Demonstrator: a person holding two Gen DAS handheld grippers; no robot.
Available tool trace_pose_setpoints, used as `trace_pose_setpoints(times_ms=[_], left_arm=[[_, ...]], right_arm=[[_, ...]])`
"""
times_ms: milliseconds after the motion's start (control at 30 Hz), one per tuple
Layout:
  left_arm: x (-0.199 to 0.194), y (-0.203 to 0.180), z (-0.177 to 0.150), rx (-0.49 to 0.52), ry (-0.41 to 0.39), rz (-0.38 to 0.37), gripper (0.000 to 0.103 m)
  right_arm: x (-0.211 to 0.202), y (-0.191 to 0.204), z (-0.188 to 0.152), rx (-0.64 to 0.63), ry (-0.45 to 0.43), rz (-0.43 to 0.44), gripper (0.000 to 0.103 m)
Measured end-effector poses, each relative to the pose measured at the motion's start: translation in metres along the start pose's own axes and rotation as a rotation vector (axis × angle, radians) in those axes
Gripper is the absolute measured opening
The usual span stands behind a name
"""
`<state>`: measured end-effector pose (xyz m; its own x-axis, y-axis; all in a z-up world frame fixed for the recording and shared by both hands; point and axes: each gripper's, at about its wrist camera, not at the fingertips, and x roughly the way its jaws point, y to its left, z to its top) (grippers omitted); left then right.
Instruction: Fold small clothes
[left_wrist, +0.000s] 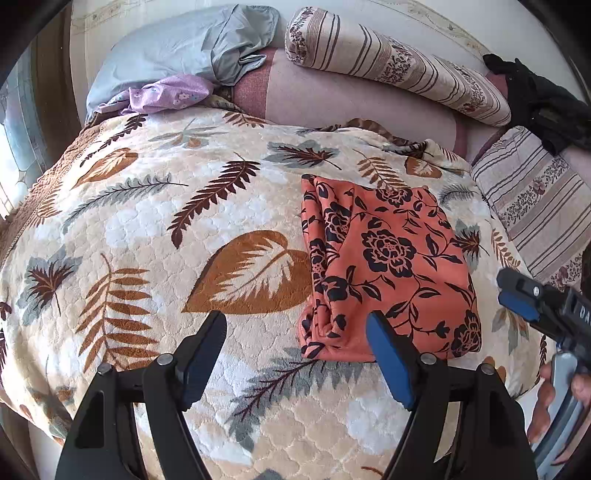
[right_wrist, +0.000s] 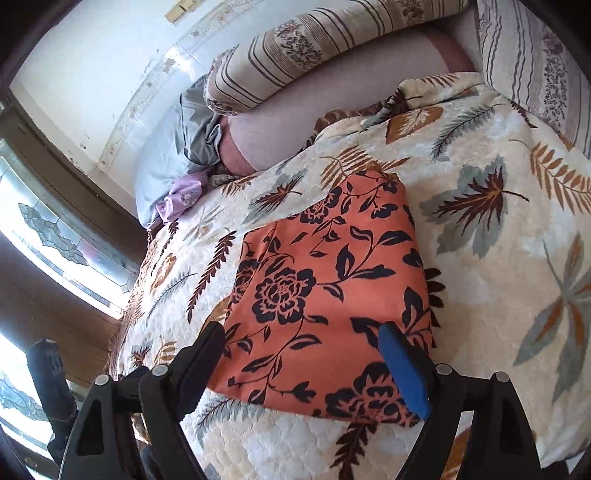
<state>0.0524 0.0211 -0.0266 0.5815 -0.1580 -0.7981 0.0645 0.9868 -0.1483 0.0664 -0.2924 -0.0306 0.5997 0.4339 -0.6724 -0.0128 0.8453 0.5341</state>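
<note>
Orange floral garment (left_wrist: 388, 266) folded flat on leaf-print blanket (left_wrist: 147, 229).

A leaf-patterned blanket (left_wrist: 155, 229) covers the bed, bearing a folded orange floral garment (left_wrist: 388, 266).

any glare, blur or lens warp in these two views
Left wrist view: heavy fisheye bulge across the leaf-print blanket, dark corners, even daylight, orange floral garment sharp. Right wrist view: the window at left is blown out white, the scene tilts, the garment stays crisp, and the right gripper looms dark in the foreground.
</note>
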Motion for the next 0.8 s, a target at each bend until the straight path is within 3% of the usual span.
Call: trace_pose_setpoints(times_ms=[167, 300, 433, 567, 800], left_arm=[[-0.011, -0.011, -0.009, 0.023, -0.053, 0.039, 0.082], [-0.021, -0.017, -0.015, 0.045, -0.102, 0.088, 0.082], [-0.029, -0.018, -0.011, 0.037, -0.126, 0.131, 0.083], [-0.033, -0.02, -0.005, 0.031, -0.125, 0.175, 0.084], [-0.047, -0.03, 0.003, 0.029, -0.161, 0.167, 0.084]], right_arm=[[0.005, 0.002, -0.056, -0.01, 0.163, -0.08, 0.094], [0.005, 0.012, -0.082, -0.106, 0.206, -0.152, 0.094], [-0.017, 0.029, -0.072, -0.212, 0.114, -0.254, 0.094], [-0.033, 0.046, -0.062, -0.301, 0.018, -0.349, 0.103], [-0.041, 0.049, -0.052, -0.288, -0.037, -0.357, 0.103]])
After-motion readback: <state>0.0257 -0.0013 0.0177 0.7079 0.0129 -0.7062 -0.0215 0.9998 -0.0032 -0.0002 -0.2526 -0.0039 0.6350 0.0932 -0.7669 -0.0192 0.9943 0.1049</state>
